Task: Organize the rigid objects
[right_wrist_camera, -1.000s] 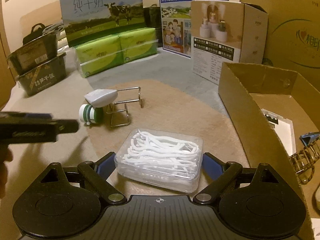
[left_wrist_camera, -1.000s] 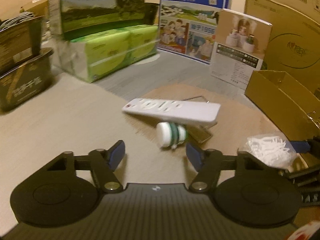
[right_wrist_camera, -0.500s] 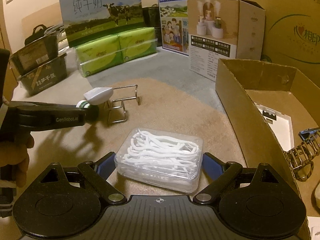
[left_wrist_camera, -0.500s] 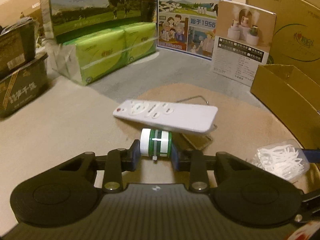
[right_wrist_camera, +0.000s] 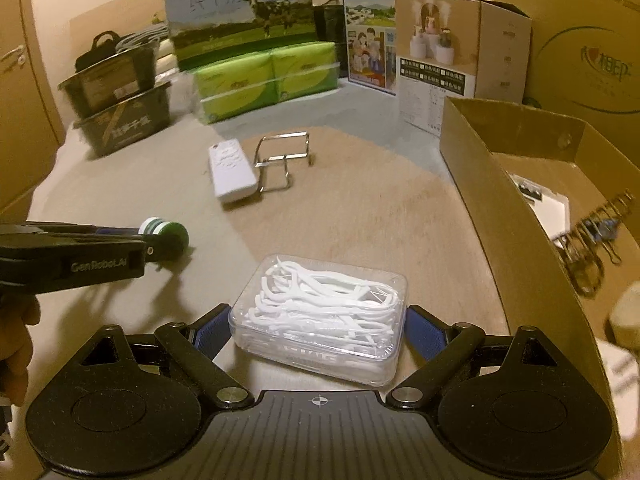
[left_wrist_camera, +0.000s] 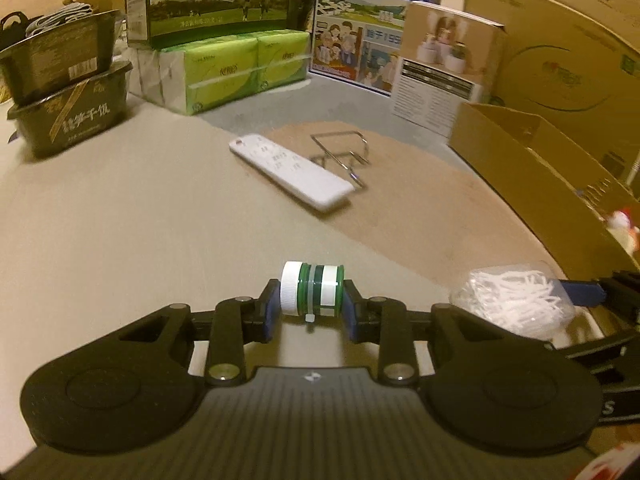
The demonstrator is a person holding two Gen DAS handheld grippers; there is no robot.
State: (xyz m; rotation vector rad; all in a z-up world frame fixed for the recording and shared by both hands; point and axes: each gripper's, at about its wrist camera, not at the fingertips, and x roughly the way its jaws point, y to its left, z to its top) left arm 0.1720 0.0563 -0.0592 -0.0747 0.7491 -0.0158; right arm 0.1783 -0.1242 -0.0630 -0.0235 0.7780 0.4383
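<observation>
My left gripper (left_wrist_camera: pixel 308 310) is shut on a small green-and-white bottle (left_wrist_camera: pixel 312 294) with a white cap, held above the table; it also shows in the right wrist view (right_wrist_camera: pixel 166 234). My right gripper (right_wrist_camera: pixel 318 326) is shut on a clear plastic box of white floss picks (right_wrist_camera: pixel 320 312), which also shows in the left wrist view (left_wrist_camera: pixel 516 300). A white remote control (left_wrist_camera: pixel 290 172) lies flat on the table beside a metal wire rack (left_wrist_camera: pixel 340 152). An open cardboard box (right_wrist_camera: pixel 476 184) stands to the right.
Milk cartons (right_wrist_camera: pixel 240 12), green tissue packs (right_wrist_camera: pixel 264 80), a product box (right_wrist_camera: pixel 436 60) and black food tubs (right_wrist_camera: pixel 120 116) line the back and left. The cardboard box holds a wire object (right_wrist_camera: pixel 592 240) and a white item (right_wrist_camera: pixel 552 208). A round tan mat (right_wrist_camera: pixel 360 208) covers the middle.
My left gripper closed on the bottle and pulled it back from under the remote, lifting it. The remote dropped flat beside the rack. My right gripper kept its hold on the floss box.
</observation>
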